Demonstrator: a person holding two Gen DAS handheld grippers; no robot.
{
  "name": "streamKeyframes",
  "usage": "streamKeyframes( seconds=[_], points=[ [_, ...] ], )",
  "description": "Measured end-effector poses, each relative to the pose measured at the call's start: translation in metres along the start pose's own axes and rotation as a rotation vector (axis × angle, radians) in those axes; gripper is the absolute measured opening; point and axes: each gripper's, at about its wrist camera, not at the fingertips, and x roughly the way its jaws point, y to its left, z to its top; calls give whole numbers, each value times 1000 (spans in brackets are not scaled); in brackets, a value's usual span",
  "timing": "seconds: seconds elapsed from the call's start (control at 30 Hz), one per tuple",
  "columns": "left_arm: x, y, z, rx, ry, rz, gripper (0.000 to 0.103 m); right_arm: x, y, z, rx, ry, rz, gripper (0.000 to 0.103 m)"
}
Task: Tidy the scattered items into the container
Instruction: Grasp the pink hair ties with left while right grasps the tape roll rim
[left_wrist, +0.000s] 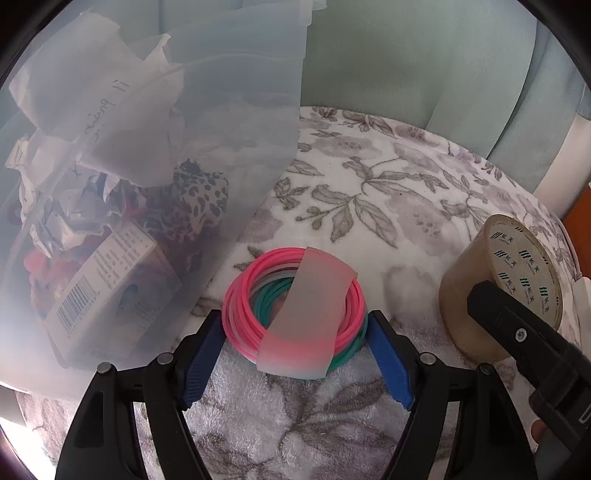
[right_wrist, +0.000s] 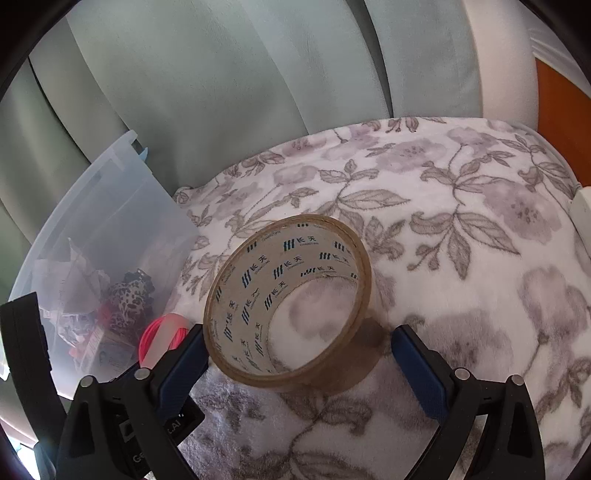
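A bundle of pink and green rings (left_wrist: 255, 310), wrapped in a frosted band, lies on the floral blanket (left_wrist: 388, 184). My left gripper (left_wrist: 295, 321) has its blue pads (left_wrist: 201, 354) pressed against both sides of the bundle. A roll of brown packing tape (right_wrist: 258, 295) stands tilted on its edge to the right, also seen in the left wrist view (left_wrist: 476, 280). My right gripper (right_wrist: 298, 332) is open around the tape; its left pad is at the roll's rim and its right pad stands a little apart. The translucent container (left_wrist: 240, 147) sits at the left, close to the rings.
The container (right_wrist: 122, 206) holds crumpled paper (left_wrist: 92, 122), leopard-print fabric (left_wrist: 199, 195) and a barcoded carton (left_wrist: 110, 288). A grey-green padded backrest (right_wrist: 221, 92) rises behind the blanket. A white edge and an orange surface (right_wrist: 557, 99) lie at the far right.
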Motion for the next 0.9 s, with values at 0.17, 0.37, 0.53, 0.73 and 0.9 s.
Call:
streamKeyframes(
  seconds=[0.17, 0.37, 0.53, 0.73, 0.9],
  points=[
    [2, -1, 0, 2, -11, 5, 78, 7, 4, 4, -28, -8, -27, 101],
    [4, 0, 2, 10, -13, 8, 78, 6, 4, 5, -11, -19, -33, 99],
    [4, 1, 4, 13, -10, 4, 78, 1, 1, 5, 28, -28, -23, 98],
    [5, 2, 5, 26, -5, -3, 77, -12, -4, 0, 58, -46, -12, 98],
    [2, -2, 3, 45, 1, -21, 77, -26, -10, -5, 91, -56, -7, 98]
  ],
)
